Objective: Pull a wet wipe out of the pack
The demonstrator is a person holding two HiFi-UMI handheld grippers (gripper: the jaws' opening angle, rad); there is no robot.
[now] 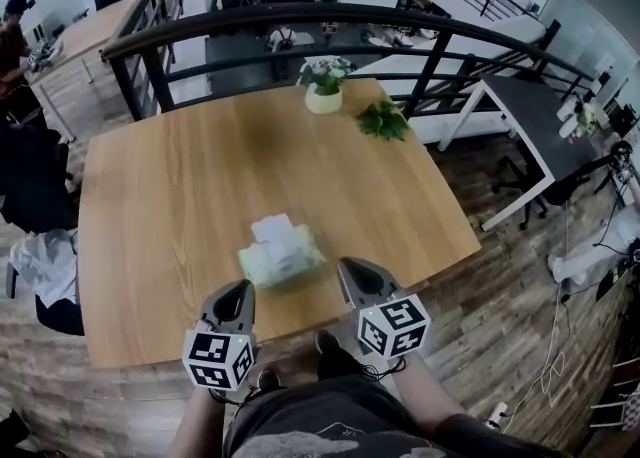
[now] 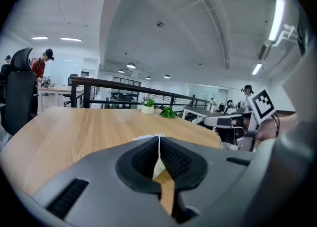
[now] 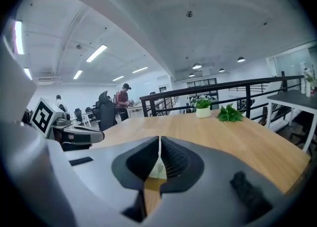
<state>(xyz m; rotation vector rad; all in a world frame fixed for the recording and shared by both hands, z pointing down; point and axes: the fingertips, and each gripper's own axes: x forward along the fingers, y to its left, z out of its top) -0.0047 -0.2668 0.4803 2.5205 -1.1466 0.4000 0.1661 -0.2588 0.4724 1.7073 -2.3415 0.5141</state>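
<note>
A pale green wet wipe pack (image 1: 284, 256) lies on the wooden table (image 1: 180, 196) near its front edge, with a white wipe (image 1: 271, 228) standing out of its top. My left gripper (image 1: 238, 291) hovers just in front of the pack's left corner, shut and empty. My right gripper (image 1: 352, 268) sits to the right of the pack, also shut with nothing held. In the left gripper view the pack (image 2: 157, 168) shows only as a sliver between the closed jaws. The right gripper view gives the same narrow glimpse of the pack (image 3: 158, 170).
A white pot with flowers (image 1: 324, 85) and a small green plant (image 1: 383, 120) stand at the table's far edge, by a black railing (image 1: 300, 21). A person (image 2: 41, 67) stands at a desk far left. A white desk (image 1: 540, 116) lies to the right.
</note>
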